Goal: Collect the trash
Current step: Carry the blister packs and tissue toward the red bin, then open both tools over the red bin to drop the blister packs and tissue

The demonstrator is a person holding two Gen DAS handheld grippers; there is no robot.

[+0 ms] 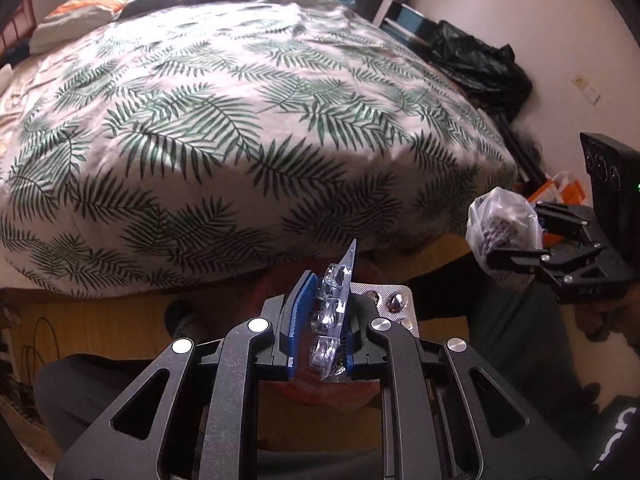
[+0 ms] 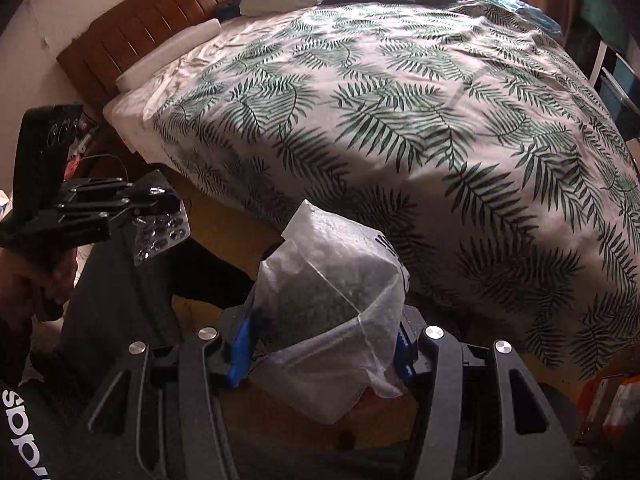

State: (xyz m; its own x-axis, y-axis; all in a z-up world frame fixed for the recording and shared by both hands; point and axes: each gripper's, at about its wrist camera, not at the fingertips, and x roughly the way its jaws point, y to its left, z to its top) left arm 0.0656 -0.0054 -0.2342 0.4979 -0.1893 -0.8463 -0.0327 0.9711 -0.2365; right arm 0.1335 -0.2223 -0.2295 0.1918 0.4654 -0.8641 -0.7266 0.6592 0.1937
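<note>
The room is dim, with soft daylight coming in from 12 o'clock. It makes bright patches on the white bed cover with green fern leaves (image 1: 224, 120), while its near edge lies in shadow. Both pictures bulge like a fishbowl, with dark corners. The clear plastic bag of dark bits (image 2: 332, 304) looks blurry up close.

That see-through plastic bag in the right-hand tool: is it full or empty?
Partly full. The plastic bag, clamped between the right gripper's jaws, shows a dark clump through its cloudy film; its crumpled top looks slack.
</note>
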